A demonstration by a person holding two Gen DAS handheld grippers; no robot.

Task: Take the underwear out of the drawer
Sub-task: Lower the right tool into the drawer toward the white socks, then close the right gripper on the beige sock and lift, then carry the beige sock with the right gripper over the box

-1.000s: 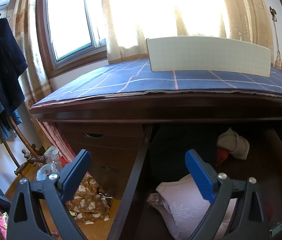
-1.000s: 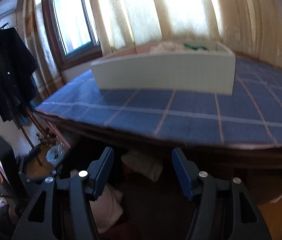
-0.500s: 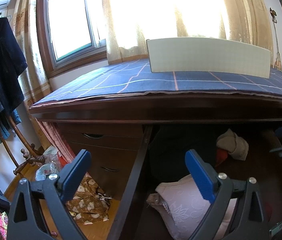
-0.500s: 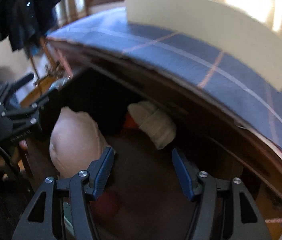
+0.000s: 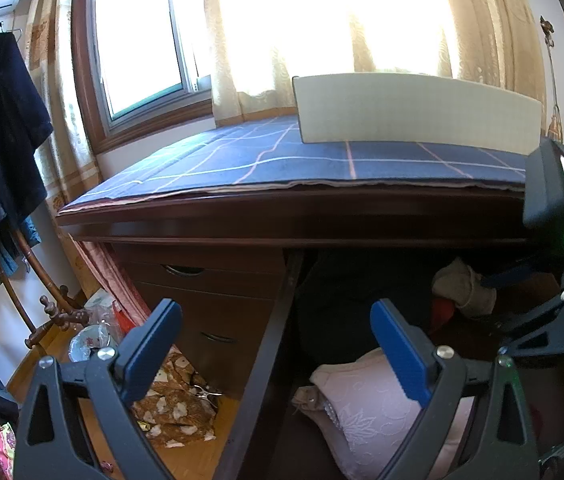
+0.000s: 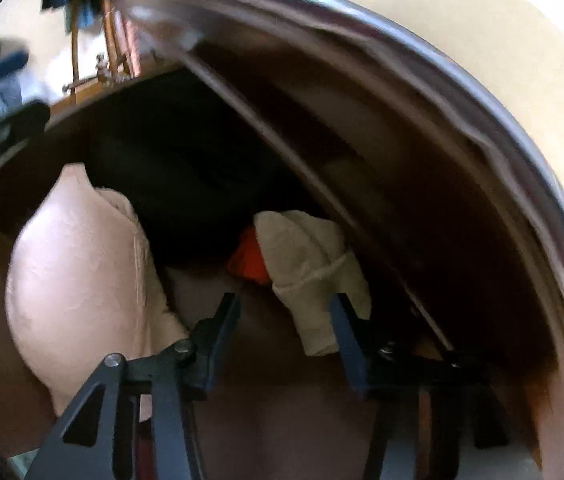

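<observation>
Lying crumpled near the back of the open drawer (image 5: 282,320), the cream underwear (image 6: 314,276) is a soft, ribbed bundle with a bright orange-red cloth (image 6: 247,258) tucked against its left side. A pale pink lace-patterned garment (image 6: 77,272) sits well apart toward the drawer's front. The right gripper (image 6: 286,312) points down into the drawer; its jaws have just been closing, yet remain parted, one blue pad overlapping the bundle's edge without a visible pinch. The left gripper (image 5: 277,344) hangs spread over the drawer's side rail, holding nothing. Motion blur softens the right wrist view, and dark clothing at the drawer's rear is hard to make out. Above, a blue checked cloth (image 5: 282,160) covers the dark wooden desk (image 5: 241,220), bearing a white box (image 5: 414,112) before sunlit curtains (image 5: 322,28).
</observation>
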